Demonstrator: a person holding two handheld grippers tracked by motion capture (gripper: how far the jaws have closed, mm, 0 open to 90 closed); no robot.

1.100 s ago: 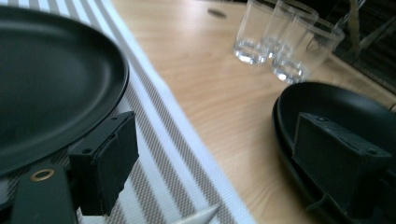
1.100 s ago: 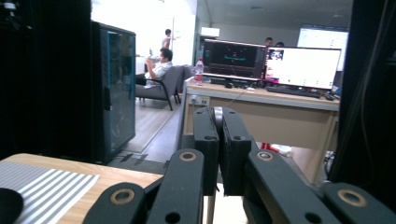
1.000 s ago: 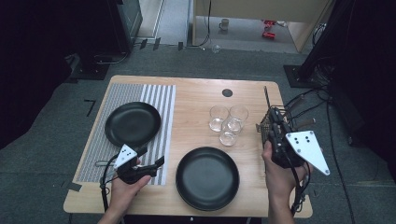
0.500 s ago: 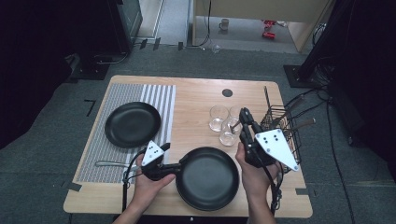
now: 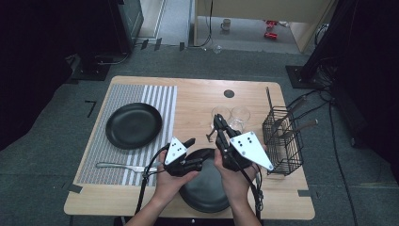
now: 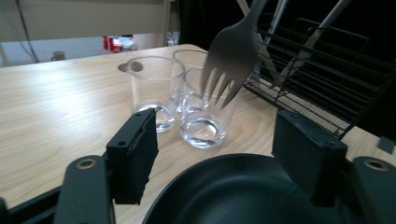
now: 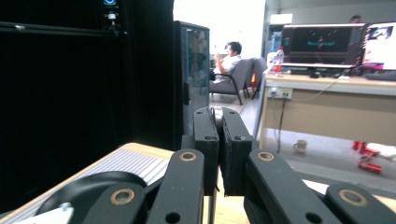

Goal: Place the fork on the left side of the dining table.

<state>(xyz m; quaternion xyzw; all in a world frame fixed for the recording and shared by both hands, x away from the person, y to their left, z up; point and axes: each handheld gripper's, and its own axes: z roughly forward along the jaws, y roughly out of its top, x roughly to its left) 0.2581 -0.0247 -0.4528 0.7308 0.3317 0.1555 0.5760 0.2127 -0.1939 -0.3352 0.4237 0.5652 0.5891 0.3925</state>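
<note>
My right gripper is shut on the handle of a metal fork, whose tines hang down just in front of the glasses. The fork dangles ahead in the left gripper view. In the right gripper view the gripper has its pads pressed together on the thin handle. My left gripper sits at the far left rim of the near black plate. Its jaws have just been closing, but the gripper still stands open, with the plate's rim low between the jaws and nothing pinched.
Three clear glasses stand behind the plate, close ahead of the left jaws. A black wire basket with cutlery is at the right. A second black plate and another fork lie on the striped mat.
Both hands came toward the middle. The right gripper carried the fork leftward from the basket to the glasses. The left gripper moved right to the near plate's rim, and its jaws narrowed.
</note>
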